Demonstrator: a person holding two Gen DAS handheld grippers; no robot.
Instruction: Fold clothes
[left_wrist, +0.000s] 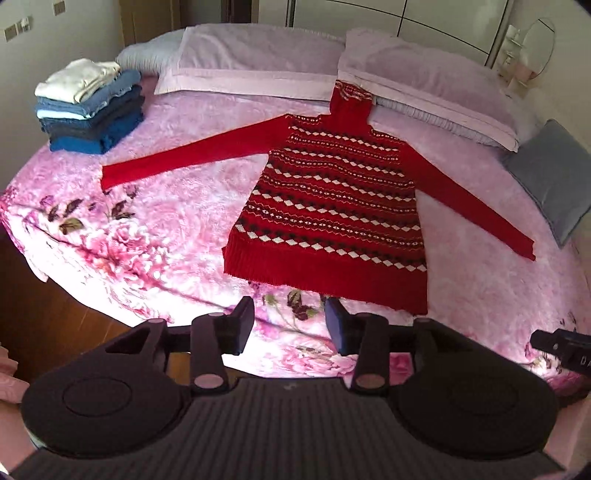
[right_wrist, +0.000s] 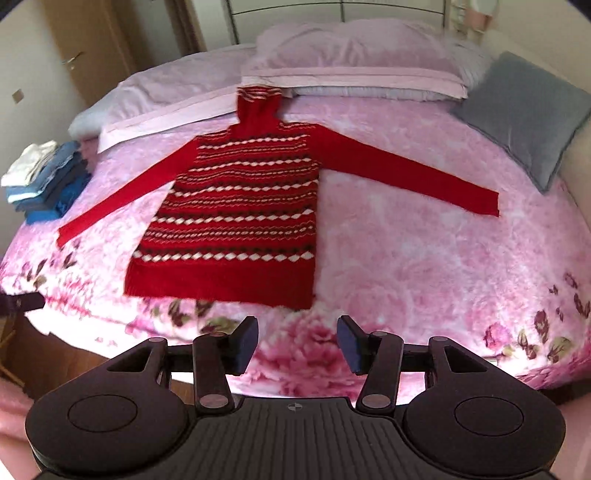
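Your red patterned sweater (left_wrist: 340, 206) lies spread flat on the pink floral bed (left_wrist: 166, 229), collar up toward the pillows (left_wrist: 255, 62) at 12 o'clock and hem toward you at 6. Both sleeves are stretched out straight, one reaching toward 9 o'clock and the other toward 3 to 4 o'clock. No fold shows in it anywhere, so this garment is what you have left to fold.

At about 10 o'clock in the left wrist view sits a stack of folded clothes (left_wrist: 88, 107), white on top of several blue pieces, squared up near the bed's edge. That part of the job looks done, though whether more clothes wait out of view, I cannot tell.

Your left gripper (left_wrist: 290, 326) hovers just short of the hem with its jaws apart and nothing between them. Your right gripper (right_wrist: 297, 341) does the same off the hem's right corner, jaws apart and empty. Neither touches the sweater.

A grey cushion (right_wrist: 528, 114) rests at 2 o'clock, clear of the right sleeve.
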